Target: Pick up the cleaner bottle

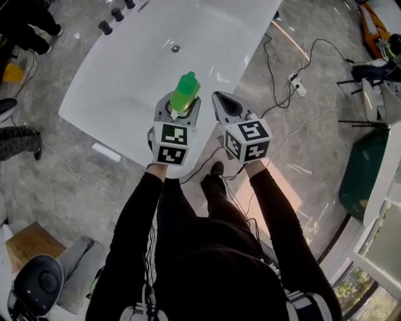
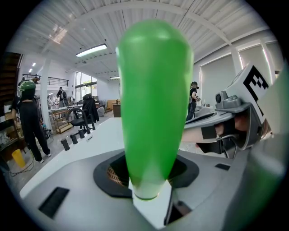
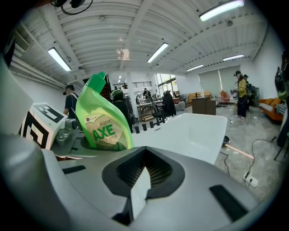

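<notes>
The green cleaner bottle (image 1: 185,93) stands upright between the jaws of my left gripper (image 1: 182,105), which is shut on its lower body above the near end of the white bathtub (image 1: 125,75). In the left gripper view the bottle (image 2: 153,103) fills the middle and sits in the dark jaw hollow of that gripper (image 2: 146,182). Close to the right of it, my right gripper (image 1: 219,99) is shut with nothing in it. From the right gripper view (image 3: 144,176) the labelled bottle (image 3: 101,119) shows at the left.
Cables and a power strip (image 1: 297,88) lie on the grey floor right of the tub. Black cylinders (image 1: 113,15) sit at the tub's far corner. A cardboard box (image 1: 31,244) is at lower left, a dark green bin (image 1: 363,172) at right. People stand in the background.
</notes>
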Motion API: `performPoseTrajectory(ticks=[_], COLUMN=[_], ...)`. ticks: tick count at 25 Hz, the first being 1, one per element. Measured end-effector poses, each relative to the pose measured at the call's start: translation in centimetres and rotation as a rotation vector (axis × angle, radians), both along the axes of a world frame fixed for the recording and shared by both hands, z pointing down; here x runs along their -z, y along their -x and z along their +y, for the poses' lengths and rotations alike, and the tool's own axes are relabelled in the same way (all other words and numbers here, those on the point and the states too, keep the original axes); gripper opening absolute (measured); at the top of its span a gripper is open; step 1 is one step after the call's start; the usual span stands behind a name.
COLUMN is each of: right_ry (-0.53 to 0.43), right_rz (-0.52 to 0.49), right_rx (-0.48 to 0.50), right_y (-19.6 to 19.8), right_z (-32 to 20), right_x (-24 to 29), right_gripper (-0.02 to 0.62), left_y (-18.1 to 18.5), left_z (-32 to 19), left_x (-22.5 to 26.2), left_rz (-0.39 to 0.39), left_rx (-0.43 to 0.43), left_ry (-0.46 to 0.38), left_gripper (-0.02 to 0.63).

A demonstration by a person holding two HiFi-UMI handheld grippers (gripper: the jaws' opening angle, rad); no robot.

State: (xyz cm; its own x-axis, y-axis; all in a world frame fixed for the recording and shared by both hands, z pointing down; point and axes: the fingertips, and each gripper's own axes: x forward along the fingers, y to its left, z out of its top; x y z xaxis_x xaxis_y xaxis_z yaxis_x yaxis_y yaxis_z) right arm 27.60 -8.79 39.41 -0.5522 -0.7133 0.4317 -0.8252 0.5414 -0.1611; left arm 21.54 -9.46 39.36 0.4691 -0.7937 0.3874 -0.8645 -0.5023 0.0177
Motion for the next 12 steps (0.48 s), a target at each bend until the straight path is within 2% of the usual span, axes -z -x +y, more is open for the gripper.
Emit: performPoseTrajectory(ticks=[12], right_ry=[0.005], right_rz=[-0.005], right_rx=[-0.008], right_y=[-0.15], right_z=[-0.51], right_x=[-0.11], right_gripper=[0.002], left_y=[0.54], left_z=[-0.19], left_x=[-0.17], left_rz=[-0.003], left_rx=[0.01], left_ry=[0.009], left_gripper=[0.195])
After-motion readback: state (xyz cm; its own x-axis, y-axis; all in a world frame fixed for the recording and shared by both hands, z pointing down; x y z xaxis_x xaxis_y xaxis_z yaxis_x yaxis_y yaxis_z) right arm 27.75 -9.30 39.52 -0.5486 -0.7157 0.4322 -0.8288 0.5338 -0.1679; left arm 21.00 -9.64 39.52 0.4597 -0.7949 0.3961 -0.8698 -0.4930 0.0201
